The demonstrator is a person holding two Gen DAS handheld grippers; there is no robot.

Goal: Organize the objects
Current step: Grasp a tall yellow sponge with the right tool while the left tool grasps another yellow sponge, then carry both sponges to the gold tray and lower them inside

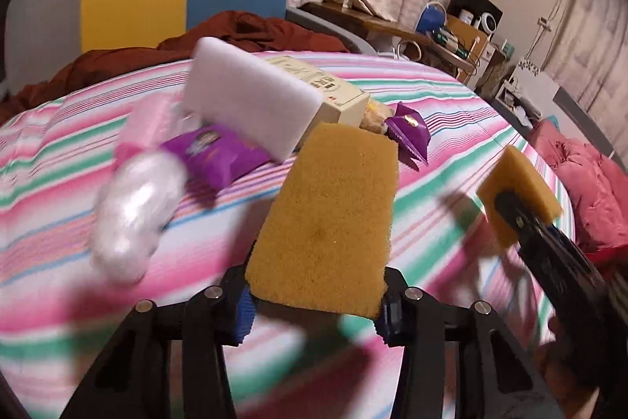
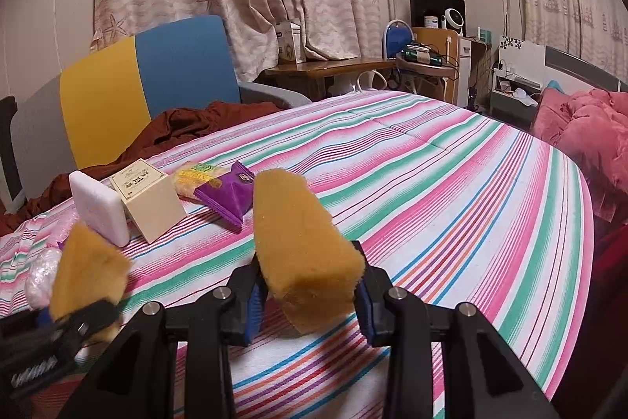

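Note:
My left gripper (image 1: 316,317) is shut on a yellow sponge (image 1: 329,222), held up over the striped bedcover (image 1: 451,160); it also shows at the lower left of the right wrist view as the left gripper (image 2: 78,317) with its sponge (image 2: 88,269). My right gripper (image 2: 310,313) is shut on a second yellow sponge (image 2: 306,254), seen at the right of the left wrist view as a sponge (image 1: 522,183). Behind lie a white foam block (image 1: 251,97), a cream box (image 1: 325,93), purple snack packets (image 1: 408,132) and a clear wrapped bundle (image 1: 137,218).
A yellow snack packet (image 2: 196,179) lies by the box. A yellow and blue chair (image 2: 157,77) with a brown cloth (image 2: 176,128) stands behind the bed. A pink quilt (image 2: 588,128) lies at the right edge, a wooden desk (image 2: 325,67) beyond.

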